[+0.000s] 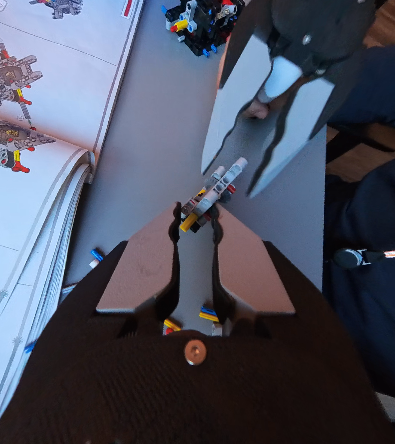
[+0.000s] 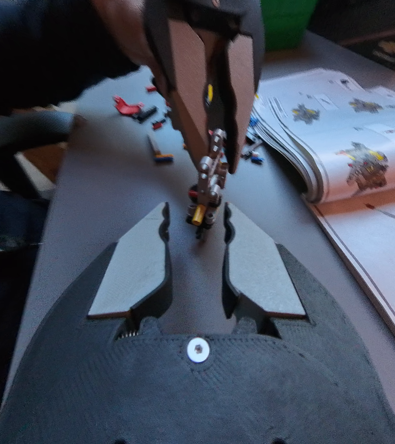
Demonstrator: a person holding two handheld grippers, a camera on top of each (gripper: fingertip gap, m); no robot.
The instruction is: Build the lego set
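My left gripper [image 1: 196,207] is shut on a small grey brick assembly [image 1: 215,189] with a yellow pin, red pins and dark gears. It grips the assembly by one end and holds it just above the grey table [image 1: 155,120]. In the right wrist view the left gripper [image 2: 218,165] comes down from above with the assembly [image 2: 209,189] hanging from its tips. My right gripper [image 2: 196,206] is open. The assembly's lower end lies between its fingertips [image 2: 165,209] with a gap on each side. The right gripper [image 1: 227,180] also shows in the left wrist view, open just past the assembly's far end.
An open instruction booklet [image 1: 35,168] lies on the left side of the table, and it also shows in the right wrist view [image 2: 359,144]. A larger black brick build [image 1: 201,26] stands at the back. Loose pieces [image 2: 129,108] lie scattered. The table edge [image 1: 323,216] and a person's dark clothing [image 1: 371,300] are close by. Less than 4 cm separates the two grippers' tips.
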